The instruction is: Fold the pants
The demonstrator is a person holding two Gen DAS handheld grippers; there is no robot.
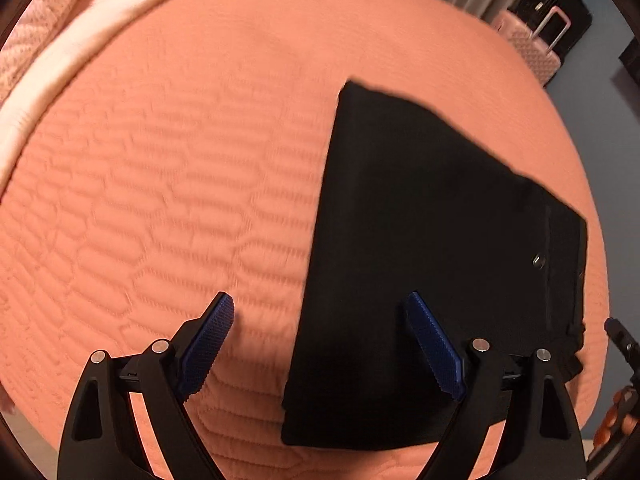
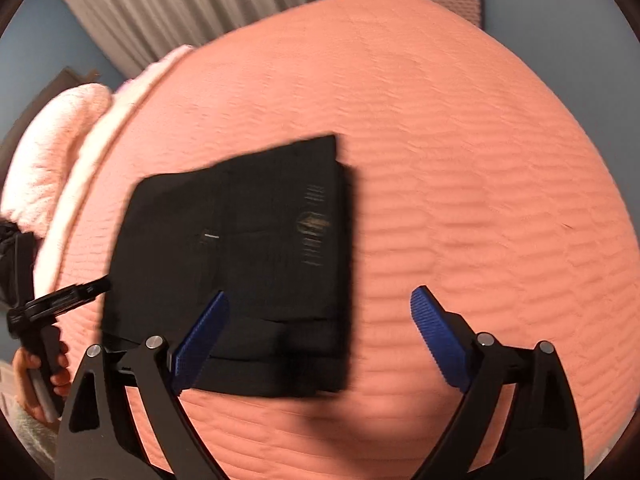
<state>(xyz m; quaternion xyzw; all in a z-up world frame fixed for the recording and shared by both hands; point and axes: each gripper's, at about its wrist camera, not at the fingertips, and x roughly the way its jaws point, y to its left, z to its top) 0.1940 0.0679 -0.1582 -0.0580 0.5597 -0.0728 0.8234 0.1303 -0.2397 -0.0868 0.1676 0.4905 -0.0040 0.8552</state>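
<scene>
The black pants (image 1: 432, 240) lie folded into a flat rectangle on the salmon quilted bedspread (image 1: 160, 200). In the left wrist view my left gripper (image 1: 320, 304) hangs above the pants' left edge, jaws wide apart and nothing between the blue pads (image 1: 208, 344). In the right wrist view the same folded pants (image 2: 240, 252) show a waistband label, and my right gripper (image 2: 320, 300) stands open over their right edge, holding nothing. The left gripper (image 2: 64, 300) also appears at the far left there, held by a hand (image 2: 36, 368).
A pale pink blanket (image 2: 52, 152) and pillow lie along the bed's far left side. A pink suitcase (image 1: 536, 40) and a dark one stand beyond the bed, by grey curtains (image 2: 168, 4). Wide bare bedspread (image 2: 480, 180) lies to the right of the pants.
</scene>
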